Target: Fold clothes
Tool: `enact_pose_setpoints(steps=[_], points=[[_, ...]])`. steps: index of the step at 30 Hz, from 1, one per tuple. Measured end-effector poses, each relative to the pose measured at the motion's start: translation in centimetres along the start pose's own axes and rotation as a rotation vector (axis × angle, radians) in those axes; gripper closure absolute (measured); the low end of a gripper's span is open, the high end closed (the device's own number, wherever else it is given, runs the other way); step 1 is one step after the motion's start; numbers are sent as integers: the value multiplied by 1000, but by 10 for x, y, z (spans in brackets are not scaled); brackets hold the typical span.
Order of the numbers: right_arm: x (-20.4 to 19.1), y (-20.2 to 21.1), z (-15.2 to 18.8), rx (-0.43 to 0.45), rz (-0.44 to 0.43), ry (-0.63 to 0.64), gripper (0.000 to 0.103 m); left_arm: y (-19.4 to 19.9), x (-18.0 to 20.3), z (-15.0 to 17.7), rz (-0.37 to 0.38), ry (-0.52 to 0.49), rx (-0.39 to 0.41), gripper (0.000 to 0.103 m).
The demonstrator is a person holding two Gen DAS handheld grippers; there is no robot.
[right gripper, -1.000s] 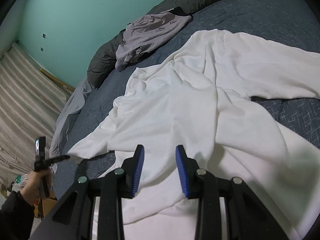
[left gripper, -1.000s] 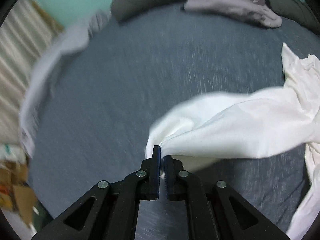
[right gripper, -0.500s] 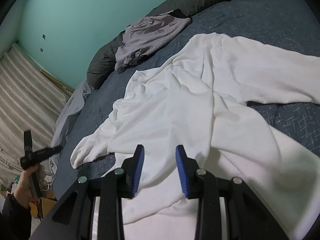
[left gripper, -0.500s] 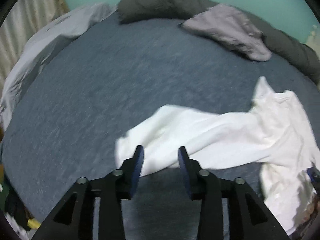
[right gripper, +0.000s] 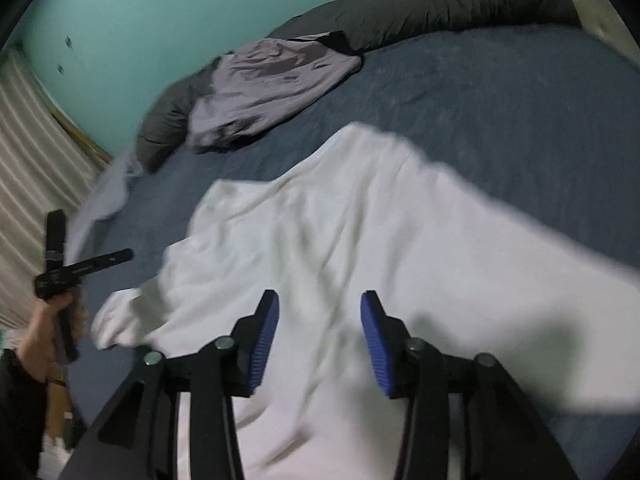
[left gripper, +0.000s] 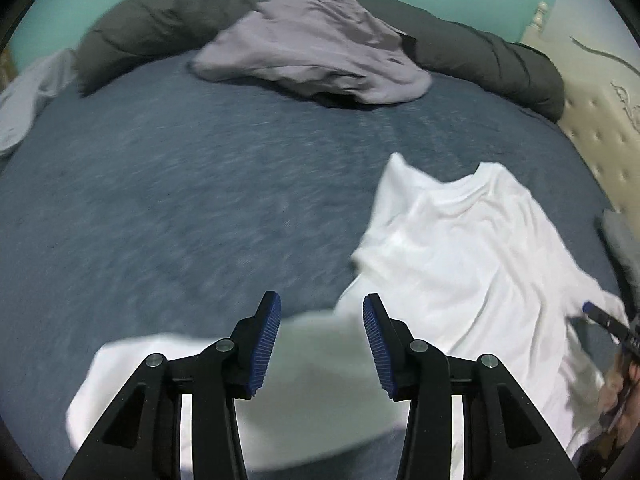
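A white long-sleeved shirt [left gripper: 460,260] lies rumpled on the blue-grey bed [left gripper: 180,200], and one sleeve [left gripper: 132,368] trails toward the near left edge. My left gripper [left gripper: 321,296] hangs open just above that sleeve and grips nothing. In the right wrist view the shirt [right gripper: 340,240] fills the middle. My right gripper [right gripper: 320,294] hovers over its body with its jaws opening; the cloth lies beneath them, not pinched. A hand holds the left gripper [right gripper: 124,257] at the far left there. The right gripper [left gripper: 604,318] shows at the left wrist view's right edge.
A lilac-grey garment [left gripper: 312,48] lies crumpled at the far side against a rolled dark grey duvet [left gripper: 140,28]. Pale grey cloth [left gripper: 24,96] drapes over the left edge. A cream tufted headboard [left gripper: 600,120] stands on the right, and a striped curtain [right gripper: 32,168] hangs by the teal wall.
The left gripper let go of the sleeve tip, opened, and swung right over the shirt. The sleeve dropped flat. The right gripper's jaws widened and it shifted over the shirt.
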State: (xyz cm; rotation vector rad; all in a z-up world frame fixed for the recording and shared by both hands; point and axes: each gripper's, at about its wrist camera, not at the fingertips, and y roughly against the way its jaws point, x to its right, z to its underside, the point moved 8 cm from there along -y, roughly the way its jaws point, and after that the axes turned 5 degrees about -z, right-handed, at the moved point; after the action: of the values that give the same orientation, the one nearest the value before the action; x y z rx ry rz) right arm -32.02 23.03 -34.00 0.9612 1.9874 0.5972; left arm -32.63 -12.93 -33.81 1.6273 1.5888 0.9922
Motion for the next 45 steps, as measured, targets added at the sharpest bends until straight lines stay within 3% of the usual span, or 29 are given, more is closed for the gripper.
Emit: enact_pose_setpoints(steps=[7, 12, 19, 27, 28, 32, 33, 34, 35, 37, 45], points=[[39, -36, -81, -12, 61, 9, 59, -51, 29, -45, 44, -14, -23, 56], [42, -75, -127, -63, 70, 54, 59, -85, 41, -69, 52, -29, -44, 56], [39, -134, -156, -147, 112, 124, 56, -114, 55, -86, 78, -79, -64, 56], [49, -184, -161, -216, 162, 144, 55, -129, 67, -87, 103, -132, -57, 57], [49, -186, -161, -217, 157, 142, 55, -130, 69, -88, 105, -141, -54, 60], [50, -193, -157, -228, 145, 168, 55, -133, 76, -90, 110, -170, -45, 92], [50, -193, -157, -224, 142, 176, 64, -133, 78, -90, 111, -177, -43, 103], [49, -191, -157, -218, 125, 178, 85, -133, 80, -90, 111, -187, -41, 103], [49, -189, -158, -211, 124, 183, 91, -133, 82, -89, 110, -198, -39, 103], [46, -182, -158, -175, 120, 209, 97, -131, 85, -90, 106, -207, -28, 103], [41, -150, -161, -86, 109, 267, 99, -110, 81, -101, 109, -162, 18, 103]])
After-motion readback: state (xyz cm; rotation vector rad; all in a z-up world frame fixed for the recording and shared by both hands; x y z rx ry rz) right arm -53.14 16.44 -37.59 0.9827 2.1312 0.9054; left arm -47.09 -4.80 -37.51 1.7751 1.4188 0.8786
